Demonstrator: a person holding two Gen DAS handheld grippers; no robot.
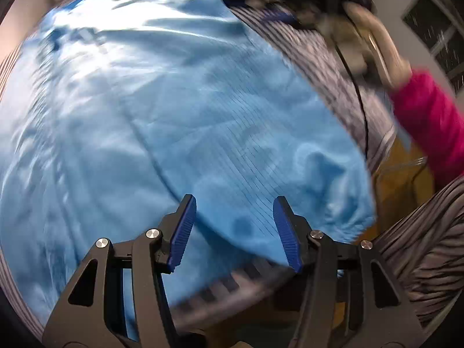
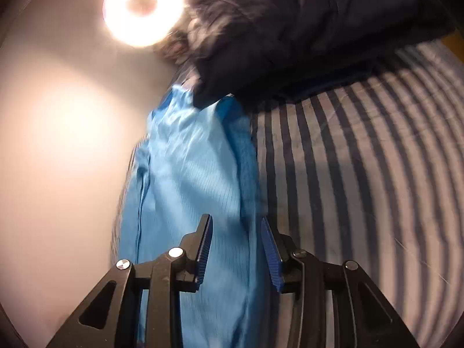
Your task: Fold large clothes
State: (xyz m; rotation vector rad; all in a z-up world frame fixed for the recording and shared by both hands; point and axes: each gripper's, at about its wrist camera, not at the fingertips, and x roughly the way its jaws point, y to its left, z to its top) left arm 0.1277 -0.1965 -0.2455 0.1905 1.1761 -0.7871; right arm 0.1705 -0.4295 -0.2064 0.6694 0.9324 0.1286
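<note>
garment (image 1: 162, 110), light blue with fine dark pinstripes, lies rumpled over a striped sheet (image 1: 304, 52) and fills most of the left wrist view. nearest the camera there, the left tool (image 1: 235, 220) has its blue ribbed pads apart, nothing between them, hovering over the garment's near hem where the cloth ends and the sheet shows under it. a long seam runs diagonally away from the tool across the cloth. no brand, label or writing can be read on it; the picture is blurred. to the right, a pink sleeve (image 1: 432, 121) and a hand (image 1: 377, 46) on something metallic, too blurred to name, with a black cable (image 1: 359, 92) running down beside them.

in the right wrist view the right tool (image 2: 236, 243) also stands apart, and the garment (image 2: 191, 191) passes through the gap between the pads; whether they touch it cannot be told. the cloth stretches away in a narrow band. the sheet (image 2: 362, 174) lies to its right. farther off, a dark padded garment (image 2: 304, 29) with a furry edge lies on the blue cloth's far end. a round lamp (image 2: 142, 7) glares above.
</note>
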